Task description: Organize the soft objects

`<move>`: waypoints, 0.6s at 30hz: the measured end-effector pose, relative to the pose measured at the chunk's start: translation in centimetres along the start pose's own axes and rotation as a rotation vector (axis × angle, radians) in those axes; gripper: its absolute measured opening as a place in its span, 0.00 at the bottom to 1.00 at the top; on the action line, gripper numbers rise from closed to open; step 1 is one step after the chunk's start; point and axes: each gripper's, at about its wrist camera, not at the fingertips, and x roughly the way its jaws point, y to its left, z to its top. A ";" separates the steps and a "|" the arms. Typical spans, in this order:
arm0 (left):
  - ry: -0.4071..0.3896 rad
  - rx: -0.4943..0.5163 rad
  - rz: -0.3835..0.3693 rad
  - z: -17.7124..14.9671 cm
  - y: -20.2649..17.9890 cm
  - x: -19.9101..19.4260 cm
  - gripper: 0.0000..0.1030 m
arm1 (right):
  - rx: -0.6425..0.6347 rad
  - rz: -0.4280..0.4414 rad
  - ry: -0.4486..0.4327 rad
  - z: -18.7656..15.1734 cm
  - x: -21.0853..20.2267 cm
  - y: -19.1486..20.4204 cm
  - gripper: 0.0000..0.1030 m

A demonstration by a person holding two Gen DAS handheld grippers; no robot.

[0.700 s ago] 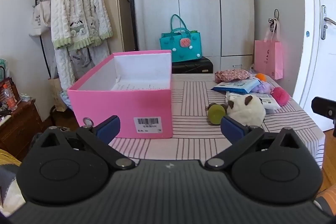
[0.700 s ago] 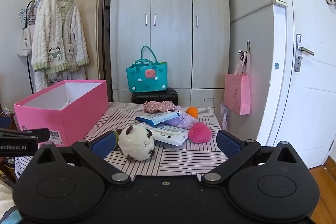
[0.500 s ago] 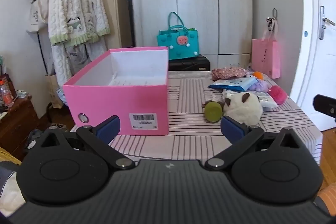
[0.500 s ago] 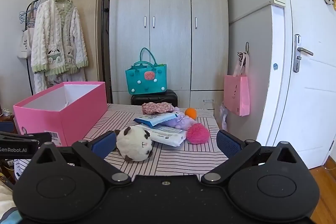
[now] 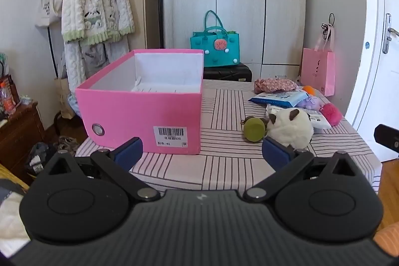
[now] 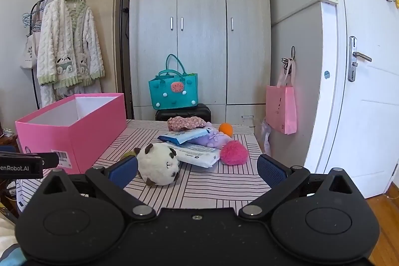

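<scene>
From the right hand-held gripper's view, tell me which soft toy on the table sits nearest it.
The white panda plush, lying just ahead of the right hand-held gripper. The pink pompom, purple plush and orange ball all sit farther back.

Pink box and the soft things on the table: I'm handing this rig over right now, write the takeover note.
Left gripper: open, empty, short of the table edge.
Right gripper: open, empty, facing the pile.
Pink box: open on the table's left; no soft item visible inside.
On the striped cloth to its right: panda plush nearest, olive-green piece beside it, pink pompom, purple plush, orange ball, floral fabric piece, two wipe packs.
Done: nothing boxed yet.
Left: everything; the panda looks the easiest first pick.
</scene>
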 end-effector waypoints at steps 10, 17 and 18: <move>-0.029 0.078 0.001 -0.6 -0.6 -0.2 1.00 | -0.031 -0.003 -0.007 -0.3 -0.1 0.3 1.00; -0.039 0.091 -0.016 -0.8 -0.1 -0.2 1.00 | -0.030 -0.001 0.000 -0.4 0.1 0.2 1.00; -0.042 0.096 -0.026 -0.8 0.0 -0.2 1.00 | -0.029 -0.001 -0.002 -0.4 0.1 0.2 1.00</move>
